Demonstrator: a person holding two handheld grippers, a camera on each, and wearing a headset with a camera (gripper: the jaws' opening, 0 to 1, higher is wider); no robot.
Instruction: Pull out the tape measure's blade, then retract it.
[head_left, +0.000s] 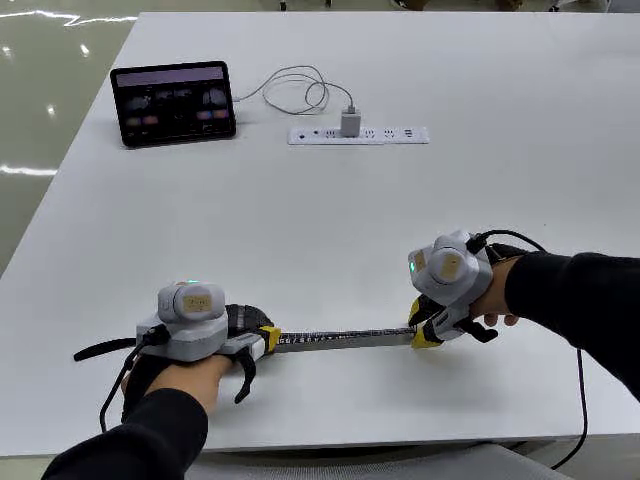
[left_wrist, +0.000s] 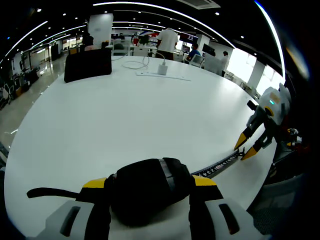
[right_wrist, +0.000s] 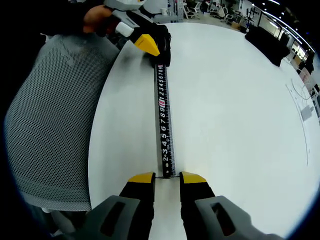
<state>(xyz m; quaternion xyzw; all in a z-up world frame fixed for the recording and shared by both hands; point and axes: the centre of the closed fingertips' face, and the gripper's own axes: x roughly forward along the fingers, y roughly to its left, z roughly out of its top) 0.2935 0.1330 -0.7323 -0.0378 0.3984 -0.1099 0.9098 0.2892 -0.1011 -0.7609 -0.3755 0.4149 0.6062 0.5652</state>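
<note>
1. The tape measure's case sits on the white worktop near its front edge. It is clamped between the jaws of the left gripper, which close around its black body in the left gripper view.
2. The blade runs straight out from the case and lies flat along the worktop, numbers up, its long axis parallel to the front edge.
3. At the blade's far end from the case, the right gripper holds the tip. Its jaws are narrow and pinch the end between their yellow tips, as the right gripper view shows.
4. The blade looks taut and drawn out, so the pull seems done or nearly done, and retracting is likely next.
5. That move turns on the blade's line: the right gripper should travel straight along it toward the case, keeping the tip level so the blade feeds in without kinking.
6. A tablet and a power strip lie well beyond the case.
</note>
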